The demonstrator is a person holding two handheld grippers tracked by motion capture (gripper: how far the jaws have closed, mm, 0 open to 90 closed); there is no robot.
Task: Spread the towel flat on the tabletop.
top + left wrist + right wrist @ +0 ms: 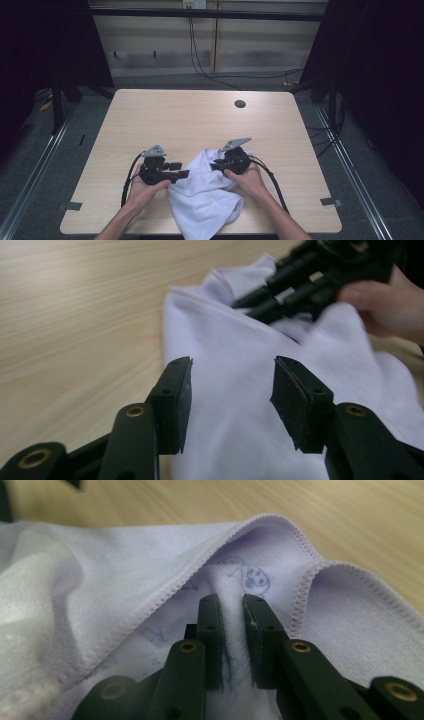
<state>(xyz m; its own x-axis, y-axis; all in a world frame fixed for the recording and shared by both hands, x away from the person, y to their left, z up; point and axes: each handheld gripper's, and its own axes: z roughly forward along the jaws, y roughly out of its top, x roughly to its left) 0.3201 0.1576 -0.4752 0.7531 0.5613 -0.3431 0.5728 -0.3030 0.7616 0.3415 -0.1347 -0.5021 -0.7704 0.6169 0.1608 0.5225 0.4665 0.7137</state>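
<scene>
Wood table [150,115], white towel [205,192] overhanging, print folded, blurred

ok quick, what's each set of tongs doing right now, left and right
Left tongs: open, jaws apart over the white cloth, gripping nothing.
Right tongs: shut on a fold of the white cloth.
</scene>
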